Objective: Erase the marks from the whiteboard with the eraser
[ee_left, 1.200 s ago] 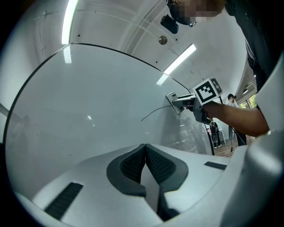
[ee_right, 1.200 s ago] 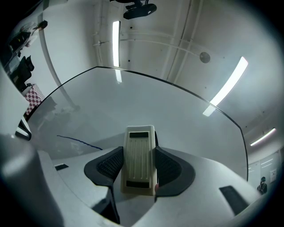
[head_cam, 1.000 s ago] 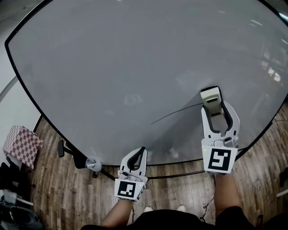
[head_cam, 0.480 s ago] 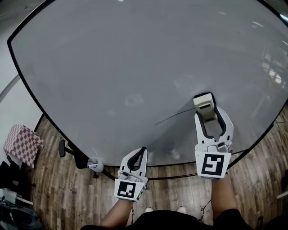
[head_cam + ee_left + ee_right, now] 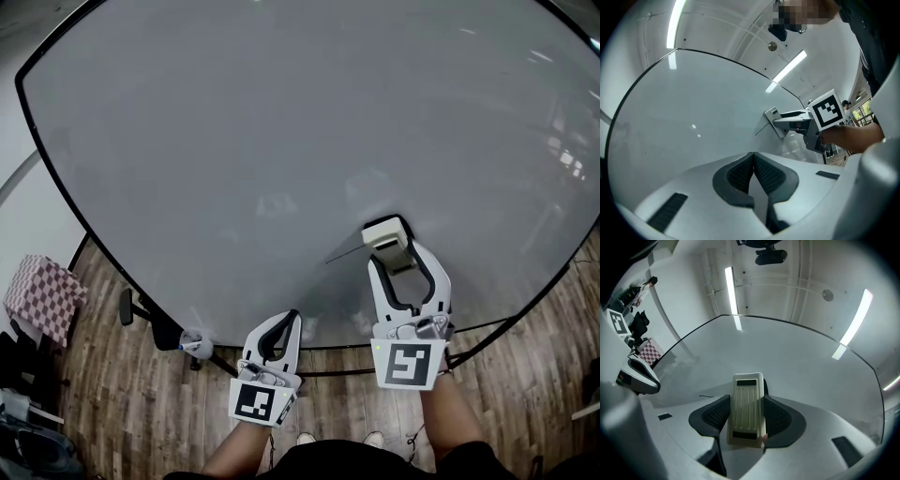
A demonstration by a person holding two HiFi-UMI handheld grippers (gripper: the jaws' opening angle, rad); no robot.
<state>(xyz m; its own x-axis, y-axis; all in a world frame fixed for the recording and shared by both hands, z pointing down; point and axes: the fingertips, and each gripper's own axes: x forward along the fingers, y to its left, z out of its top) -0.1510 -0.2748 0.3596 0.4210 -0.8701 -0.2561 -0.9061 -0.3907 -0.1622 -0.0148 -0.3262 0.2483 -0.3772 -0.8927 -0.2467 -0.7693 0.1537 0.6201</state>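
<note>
Cream eraser [image 5: 387,236] pinched lengthwise between the jaws of the right gripper [image 5: 396,255], pressed flat on the whiteboard [image 5: 281,141], low and right of middle. Sits at the right end of a thin dark line [image 5: 344,255] slanting down to the left. From the right gripper view: ribbed back of the eraser [image 5: 747,408] facing the camera, black pads [image 5: 715,417] tight on both long sides, line [image 5: 707,396] just left of the jaws. Left gripper [image 5: 292,319] low by the whiteboard's bottom edge, well apart from the eraser, jaws pressed together on nothing. From its own view: left gripper [image 5: 753,157] tips meeting, line [image 5: 761,129] beyond them. Below the whiteboard, wood floor [image 5: 141,403]; far left, checked cloth [image 5: 42,298]
</note>
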